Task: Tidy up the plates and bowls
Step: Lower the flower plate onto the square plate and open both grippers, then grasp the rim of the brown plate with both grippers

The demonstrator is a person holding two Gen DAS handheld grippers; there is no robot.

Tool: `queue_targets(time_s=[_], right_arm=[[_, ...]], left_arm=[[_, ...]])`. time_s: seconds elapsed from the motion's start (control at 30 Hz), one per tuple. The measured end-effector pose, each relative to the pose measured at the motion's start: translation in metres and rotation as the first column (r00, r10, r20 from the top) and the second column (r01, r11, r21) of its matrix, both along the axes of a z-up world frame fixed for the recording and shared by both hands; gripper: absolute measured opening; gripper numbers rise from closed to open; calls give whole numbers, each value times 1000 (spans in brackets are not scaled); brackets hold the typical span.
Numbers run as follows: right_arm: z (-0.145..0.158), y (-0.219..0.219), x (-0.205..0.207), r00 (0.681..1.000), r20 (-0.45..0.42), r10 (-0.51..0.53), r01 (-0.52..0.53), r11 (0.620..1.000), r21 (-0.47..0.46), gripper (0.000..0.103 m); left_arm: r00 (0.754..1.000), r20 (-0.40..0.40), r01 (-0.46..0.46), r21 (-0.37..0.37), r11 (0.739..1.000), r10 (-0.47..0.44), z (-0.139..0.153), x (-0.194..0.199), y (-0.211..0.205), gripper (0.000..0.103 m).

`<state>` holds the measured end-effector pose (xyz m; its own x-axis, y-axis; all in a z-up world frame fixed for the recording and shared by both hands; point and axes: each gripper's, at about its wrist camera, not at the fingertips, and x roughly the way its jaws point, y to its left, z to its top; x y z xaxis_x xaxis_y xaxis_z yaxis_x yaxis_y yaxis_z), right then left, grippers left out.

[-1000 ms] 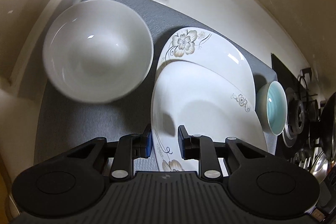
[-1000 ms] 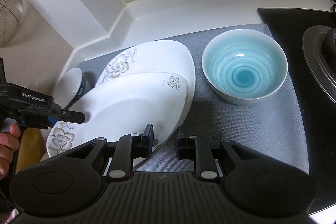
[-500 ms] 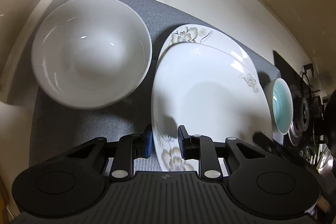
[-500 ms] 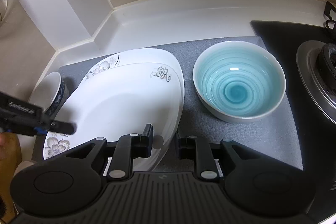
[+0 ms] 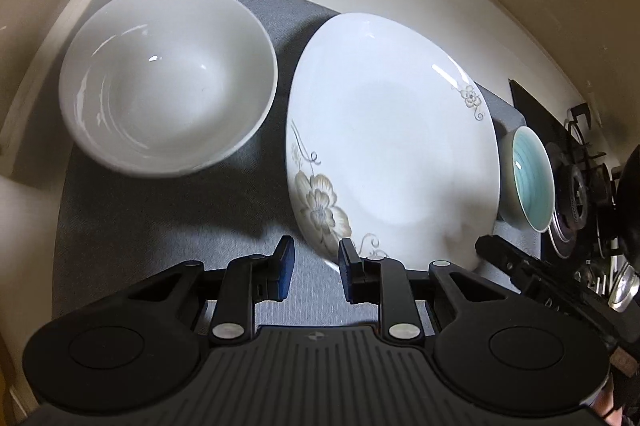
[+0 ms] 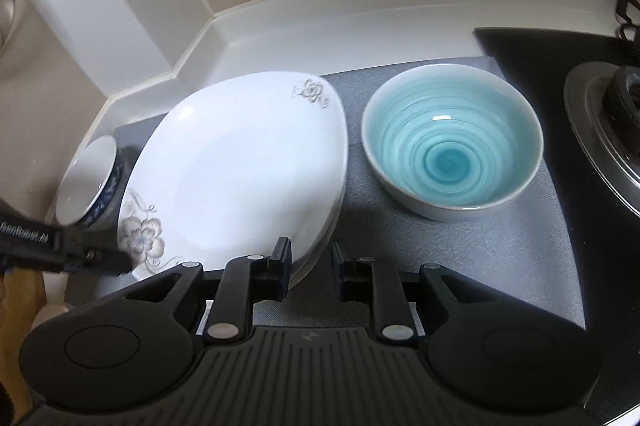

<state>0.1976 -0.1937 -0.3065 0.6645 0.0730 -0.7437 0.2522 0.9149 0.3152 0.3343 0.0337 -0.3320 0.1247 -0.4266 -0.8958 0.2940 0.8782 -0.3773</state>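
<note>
Two white flowered plates lie nested on the grey mat. The top plate hides the lower one, whose rim shows only beneath the top plate at its right edge. My left gripper is at the plate's near-left rim. The rim reaches only its right finger, and mat shows through the rest of the gap. My right gripper has the plate's right rim filling the space between its fingers. A white bowl stands left of the plates and a teal bowl right of them.
A black gas hob borders the mat on the right. A raised white ledge and the wall close off the back. From the right wrist, the white bowl shows a blue pattern outside, with the left gripper in front.
The top plate has slid away over the lower plate and now covers it. In the left view its rim has shifted from mid-gap to the right finger.
</note>
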Motion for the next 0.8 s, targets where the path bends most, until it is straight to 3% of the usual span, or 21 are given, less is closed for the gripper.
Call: queue_targets(time_s=[0.13, 0.27, 0.33, 0.4, 0.47, 0.53, 0.7, 0.8], right_arm=[[-3, -1, 6, 1000, -7, -10, 10, 1000, 6, 25], [10, 2, -11, 1000, 3, -20, 20, 999, -35, 26], [13, 4, -23, 999, -2, 32, -32, 999, 13, 39], [13, 9, -38, 996, -21, 85, -84, 995, 51, 73], [10, 18, -51, 993, -46, 112, -111, 994, 21, 83], [4, 23, -62, 991, -74, 115, -115, 993, 11, 83], [-13, 29, -71, 980, -88, 176, -161, 975, 153, 83], [-14, 52, -73, 963, -87, 257, -249, 964, 92, 83]], left_arm=[[1000, -26, -14, -7, 1000, 14, -3, 6, 1, 26], [999, 34, 40, 31, 999, -41, 14, -8, -1, 26], [999, 24, 43, 12, 999, -43, 21, -14, 0, 26], [999, 31, 39, 18, 999, -39, 28, -23, 2, 26], [997, 66, 34, 52, 998, -38, 35, -30, 3, 26], [994, 96, 39, 70, 997, -46, 41, -37, 4, 27], [994, 83, 61, 80, 995, -68, 44, -45, 3, 41], [993, 81, 82, 107, 991, -91, 40, -51, -1, 43]])
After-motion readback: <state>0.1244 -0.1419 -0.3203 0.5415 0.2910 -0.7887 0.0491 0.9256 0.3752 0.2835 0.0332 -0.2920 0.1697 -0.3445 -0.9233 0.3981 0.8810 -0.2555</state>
